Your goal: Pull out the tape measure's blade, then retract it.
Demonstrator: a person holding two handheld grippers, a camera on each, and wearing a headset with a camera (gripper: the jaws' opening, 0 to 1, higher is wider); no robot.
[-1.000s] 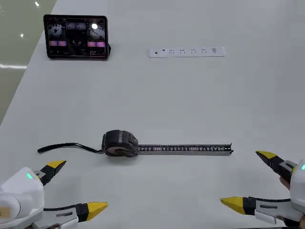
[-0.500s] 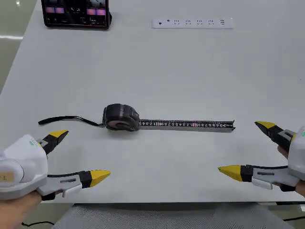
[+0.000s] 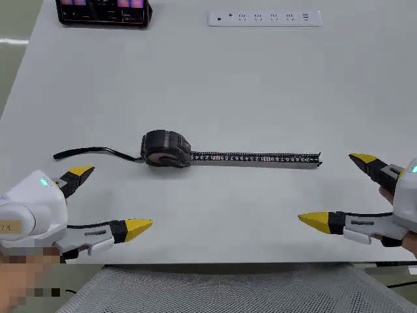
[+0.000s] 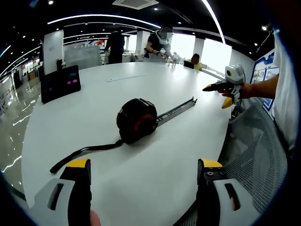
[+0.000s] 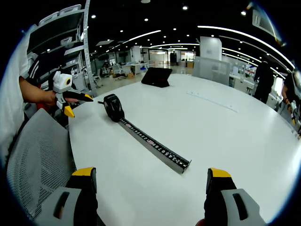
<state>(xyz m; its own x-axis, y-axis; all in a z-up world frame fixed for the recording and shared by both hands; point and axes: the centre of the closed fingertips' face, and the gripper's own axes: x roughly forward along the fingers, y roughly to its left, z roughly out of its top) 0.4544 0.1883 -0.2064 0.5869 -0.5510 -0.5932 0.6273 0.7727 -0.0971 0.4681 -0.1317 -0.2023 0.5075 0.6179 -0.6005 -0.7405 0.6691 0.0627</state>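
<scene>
A black tape measure case [image 3: 165, 149] [image 4: 137, 120] [image 5: 113, 106] lies on the white table [image 3: 228, 85], its blade [image 3: 255, 158] [image 4: 175, 109] [image 5: 154, 144] drawn out flat to the right. A black wrist strap [image 3: 91, 152] [image 4: 84, 152] trails to the left of the case. My left gripper [image 3: 112, 199] [image 4: 143, 172] hovers open near the front left edge, short of the case. My right gripper [image 3: 335, 189] [image 5: 150, 176] is open at the front right, just past the blade's hooked end [image 3: 318, 158] [image 5: 184, 165]. Neither gripper holds anything.
A dark tablet [image 3: 104, 11] [image 4: 60, 83] [image 5: 157, 76] stands at the far left of the table. A white power strip [image 3: 264, 17] [image 4: 124, 77] [image 5: 211, 101] lies at the far middle. A grey mesh chair [image 3: 221, 290] sits below the front edge. Other people stand in the room behind.
The head camera has tilted down, so everything sits higher in the picture. The tape measure and its blade lie as before. Both grippers stay open, about where they were.
</scene>
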